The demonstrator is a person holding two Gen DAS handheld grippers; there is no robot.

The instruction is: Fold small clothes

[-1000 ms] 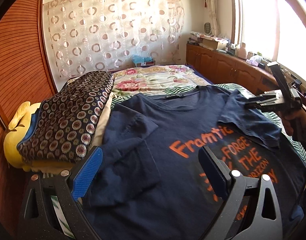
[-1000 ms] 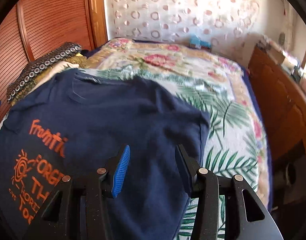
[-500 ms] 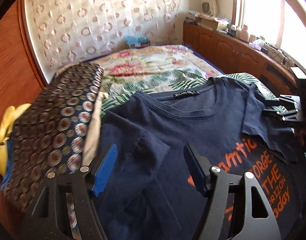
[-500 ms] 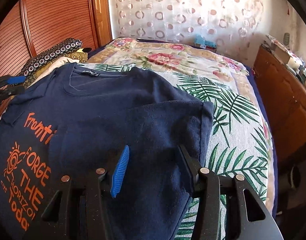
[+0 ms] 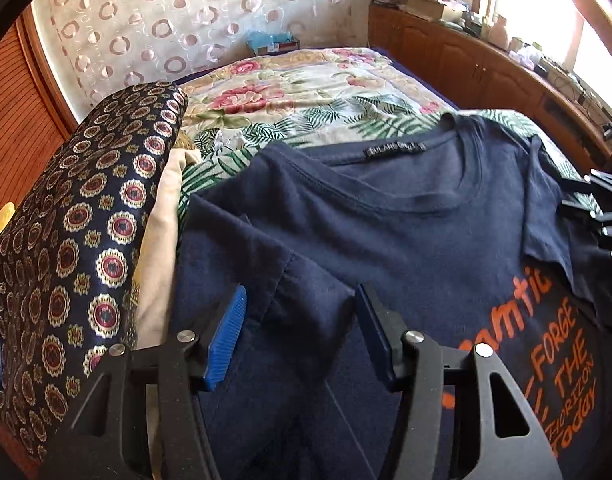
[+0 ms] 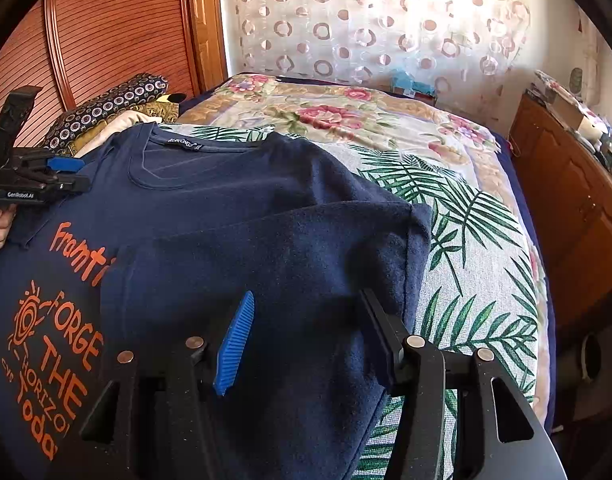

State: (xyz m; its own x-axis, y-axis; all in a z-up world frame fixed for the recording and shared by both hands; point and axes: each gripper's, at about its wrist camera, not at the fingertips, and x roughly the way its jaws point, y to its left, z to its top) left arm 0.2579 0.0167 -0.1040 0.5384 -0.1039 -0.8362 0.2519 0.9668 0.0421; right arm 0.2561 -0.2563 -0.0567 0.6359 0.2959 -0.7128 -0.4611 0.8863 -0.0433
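Note:
A navy T-shirt (image 5: 406,240) with orange lettering lies face up on the bed, collar toward the far end, both sleeves folded in over the chest. My left gripper (image 5: 300,320) hovers over the folded left sleeve (image 5: 266,280); its jaws are closing, with the sleeve's cloth between them but not pinched. In the right wrist view the left gripper (image 6: 72,176) sits at the shirt's left shoulder. My right gripper (image 6: 306,320) stands over the folded right sleeve (image 6: 286,260), its jaws opening and pressing on nothing. It also shows at the left view's right edge (image 5: 604,208).
The bedspread (image 6: 466,216) with palm leaves and flowers lies under the shirt. A stack of folded patterned cloth (image 5: 86,240) sits to the left of the shirt. A wooden cabinet (image 6: 578,208) runs along the right side. A person's hand (image 6: 0,224) holds the left gripper.
My left gripper has come forward and down over the left sleeve, and its jaws have narrowed a lot. The right gripper has stayed put with its jaws slightly wider.

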